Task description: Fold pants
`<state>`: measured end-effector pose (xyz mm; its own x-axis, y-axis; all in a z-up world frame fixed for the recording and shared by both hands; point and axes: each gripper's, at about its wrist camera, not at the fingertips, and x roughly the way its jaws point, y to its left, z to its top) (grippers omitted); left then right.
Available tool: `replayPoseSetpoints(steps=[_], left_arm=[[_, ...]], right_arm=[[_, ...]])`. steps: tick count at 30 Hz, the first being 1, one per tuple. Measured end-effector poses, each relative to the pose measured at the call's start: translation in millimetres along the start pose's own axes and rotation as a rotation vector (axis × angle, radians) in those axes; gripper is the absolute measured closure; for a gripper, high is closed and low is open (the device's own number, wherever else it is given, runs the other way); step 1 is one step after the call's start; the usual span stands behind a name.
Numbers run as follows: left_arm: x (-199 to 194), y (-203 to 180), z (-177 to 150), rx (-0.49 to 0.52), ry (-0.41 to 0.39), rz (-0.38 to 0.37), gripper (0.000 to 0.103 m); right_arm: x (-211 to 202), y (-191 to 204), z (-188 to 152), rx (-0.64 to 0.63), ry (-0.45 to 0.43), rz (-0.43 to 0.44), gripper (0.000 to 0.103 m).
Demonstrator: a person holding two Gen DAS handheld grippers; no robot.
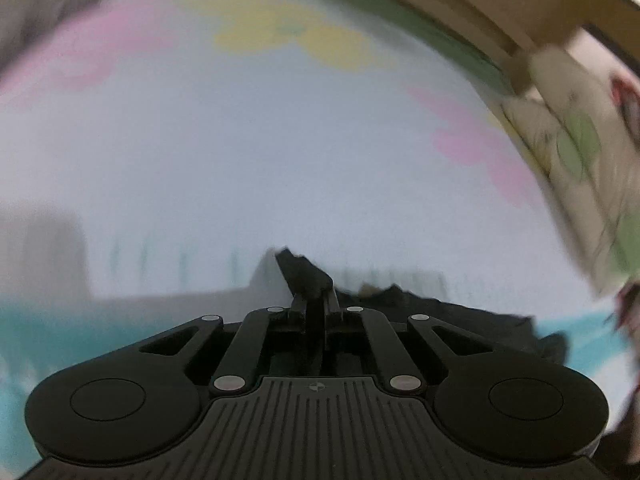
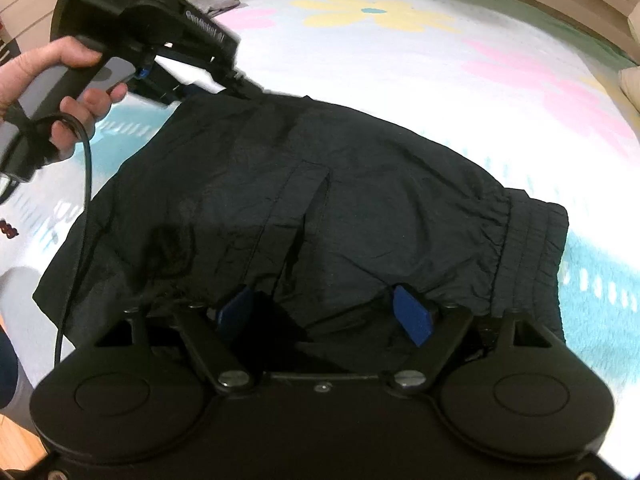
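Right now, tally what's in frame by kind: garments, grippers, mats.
Black pants: 1
Grippers: 2, left gripper and right gripper
Flower-print mat: 1
Total: 4

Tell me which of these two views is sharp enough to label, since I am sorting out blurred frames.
Left wrist view: heavy motion smear over the flowered mat, only the left gripper looks crisp, shut on a dark bit of cloth. Right wrist view: mostly sharp, the black pants show creases and seams, the hand is slightly blurred, and the mat glares white at the right; both bend at the edges.
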<state>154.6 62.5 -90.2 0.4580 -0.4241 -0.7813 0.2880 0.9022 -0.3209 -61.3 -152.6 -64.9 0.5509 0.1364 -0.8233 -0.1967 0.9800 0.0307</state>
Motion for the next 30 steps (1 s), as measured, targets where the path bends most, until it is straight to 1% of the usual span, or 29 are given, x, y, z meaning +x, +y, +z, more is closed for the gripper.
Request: replayPoseSetpoints(steps=[2,3,5,6,7,8,9,10,12,13,14,15,16,18,19,20,22,23,24,25,26,27,28,29,30], left_arm=[[-5.3,-17.1,-0.8,0.108,-0.065,0.04,0.096],[-5.5,-23.7,-1.4,0.158,-0.082,0.059,0.096],[-2.3,-29.1,-3.3,0.208,-0.079,0.099,0.096],[0.8,-30.4,-5.1,0.223,-0.068,0.122,0.09],[1.4,-27.8,-6.7,0.218,-0.059,0.148,0.088],[-0.2,-25.2,-6.4,0.198,-0.063,0.167,0.079],[-4.7,-21.7,-5.1,0.162,-0.08,0.184,0.073],[-13.3,-18.2,-3.6,0.116,-0.116,0.204,0.073],[-32.7,-16.9,-1.9,0.077,-0.174,0.256,0.072],[-41.5,-19.6,-2.8,0.081,-0.195,0.264,0.071],[-46.8,-28.8,-4.2,0.097,-0.208,0.26,0.067],[-55.1,-35.7,-8.3,0.121,-0.216,0.245,0.06],[-59.0,-42.2,-12.5,0.142,-0.217,0.228,0.056],[-63.0,-58.6,-25.3,0.191,-0.194,0.194,0.044],[-62.2,-63.6,-32.6,0.212,-0.172,0.185,0.042],[-59.3,-69.7,-39.6,0.235,-0.146,0.178,0.042],[-48.3,-83.6,-58.3,0.288,-0.078,0.177,0.041],[-40.4,-89.6,-69.8,0.324,-0.03,0.184,0.04],[-33.6,-90.7,-79.4,0.351,0.009,0.199,0.031],[-24.3,-94.3,-89.1,0.387,0.046,0.24,0.026],[-19.1,-94.3,-97.4,0.399,0.055,0.279,0.017],[-18.3,-90.5,-102.4,0.372,0.04,0.286,0.012],[-19.2,-86.7,-103.7,0.327,0.037,0.284,0.01],[-18.7,-81.1,-100.8,0.278,0.055,0.273,0.009],[-18.4,-75.0,-97.2,0.231,0.074,0.253,0.007]], right_arm=[[1.3,-1.7,0.7,-0.002,-0.001,0.002,0.022],[1.0,-1.6,0.6,-0.001,-0.002,0.004,0.022],[1.8,-2.6,0.1,0.0,-0.003,0.006,0.022],[3.4,-3.9,-0.7,-0.001,-0.005,0.006,0.022],[4.0,-4.3,-1.4,-0.002,-0.007,0.006,0.022],[3.4,-3.1,-1.8,-0.004,-0.009,0.004,0.022],[3.1,-2.3,-2.4,-0.007,-0.012,0.003,0.022],[2.9,-1.6,-3.0,-0.006,-0.013,0.002,0.022],[2.9,-1.6,-4.0,-0.005,-0.016,0.004,0.021],[3.2,-1.9,-4.5,-0.002,-0.017,0.006,0.021],[2.3,-1.8,-4.1,0.001,-0.016,0.006,0.023],[-0.2,-2.4,-3.1,0.005,-0.02,0.007,0.024],[-4.7,-3.5,-2.5,0.013,-0.042,0.007,0.024],[-17.9,-6.2,-2.3,0.043,-0.127,-0.012,0.023],[-22.4,-7.9,-1.7,0.052,-0.156,-0.027,0.022],[-24.3,-9.8,-0.6,0.056,-0.164,-0.043,0.02],[-22.0,-16.5,0.7,0.073,-0.143,-0.089,0.018],[-19.1,-21.3,-0.4,0.091,-0.125,-0.112,0.018],[-14.7,-26.7,-2.6,0.111,-0.099,-0.136,0.016],[-10.8,-30.8,-4.6,0.125,-0.068,-0.156,0.013],[-6.4,-34.6,-7.7,0.128,-0.04,-0.186,0.009],[-4.4,-35.4,-10.3,0.115,-0.029,-0.219,0.004],[-3.1,-34.0,-12.9,0.093,-0.013,-0.267,0.001],[-1.3,-36.2,-15.3,0.091,0.0,-0.286,0.001],[-2.2,-41.4,-16.8,0.123,-0.002,-0.265,0.001]])
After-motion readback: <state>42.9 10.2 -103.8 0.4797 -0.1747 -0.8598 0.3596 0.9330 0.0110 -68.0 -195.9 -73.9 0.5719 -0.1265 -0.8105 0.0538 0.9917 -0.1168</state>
